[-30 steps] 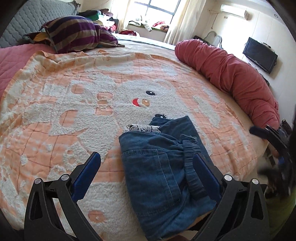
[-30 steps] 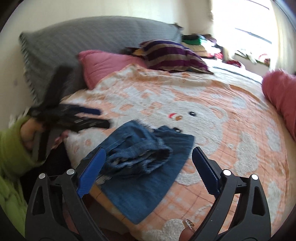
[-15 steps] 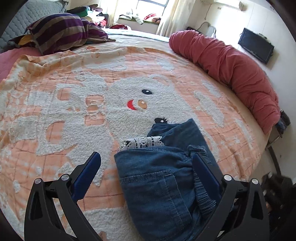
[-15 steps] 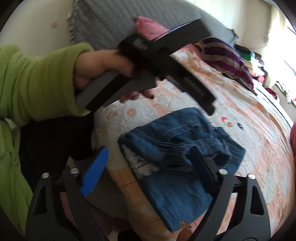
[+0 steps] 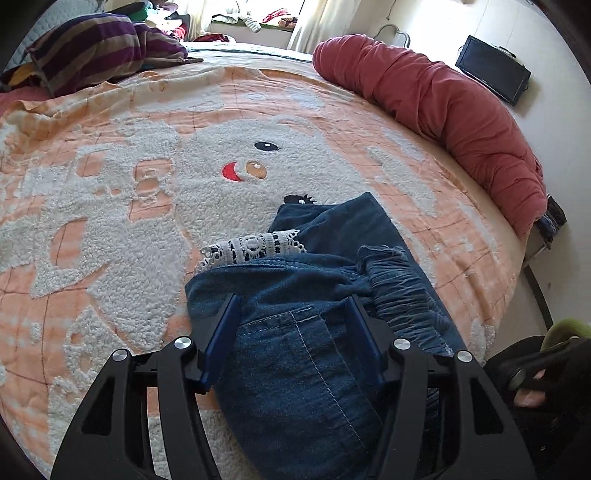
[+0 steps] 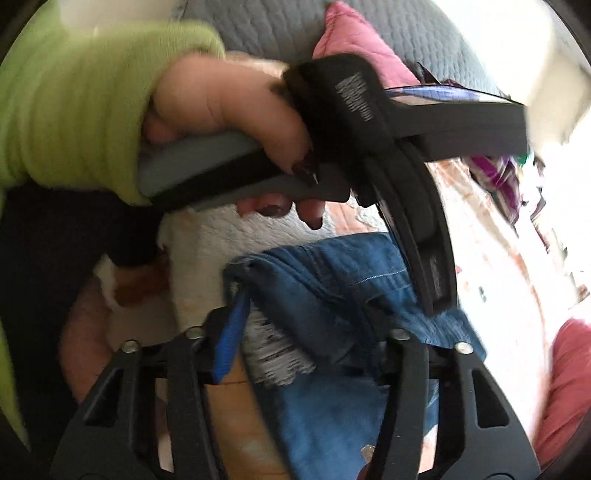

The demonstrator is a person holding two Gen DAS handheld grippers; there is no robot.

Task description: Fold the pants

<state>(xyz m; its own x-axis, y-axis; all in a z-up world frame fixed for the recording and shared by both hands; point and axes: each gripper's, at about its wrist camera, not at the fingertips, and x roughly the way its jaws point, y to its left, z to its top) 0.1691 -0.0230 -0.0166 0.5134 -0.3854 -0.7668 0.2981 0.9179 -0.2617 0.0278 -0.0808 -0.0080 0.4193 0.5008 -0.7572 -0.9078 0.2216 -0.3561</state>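
Folded blue denim pants [image 5: 303, 369] with a white lace hem [image 5: 255, 245] lie at the near edge of the bed. My left gripper [image 5: 292, 297] is low over them. Its jaws are closing with a ridge of denim between the blue pads, which do not clearly pinch it. In the blurred right wrist view my right gripper [image 6: 314, 317] is at the pants [image 6: 332, 266] corner. Its jaws are also closing, with denim and lace hem [image 6: 273, 350] bunched between them and the right pad hidden. A hand in a green sleeve [image 6: 74, 110] holds the left gripper, one of its fingers [image 6: 437, 273] touching the denim.
An orange and white bear blanket [image 5: 129, 221] covers the bed. A rolled red duvet [image 5: 461, 110] runs along the right side, and a striped pillow [image 5: 96, 48] lies at the far left. A black screen [image 5: 491, 74] hangs on the wall. A pink pillow [image 6: 354, 48] and a grey headboard [image 6: 277, 29] are behind.
Both grippers came down onto the pants and their jaws narrowed around the denim. The right one rolled and swung toward the pants' corner, so the left hand now fills its upper view.
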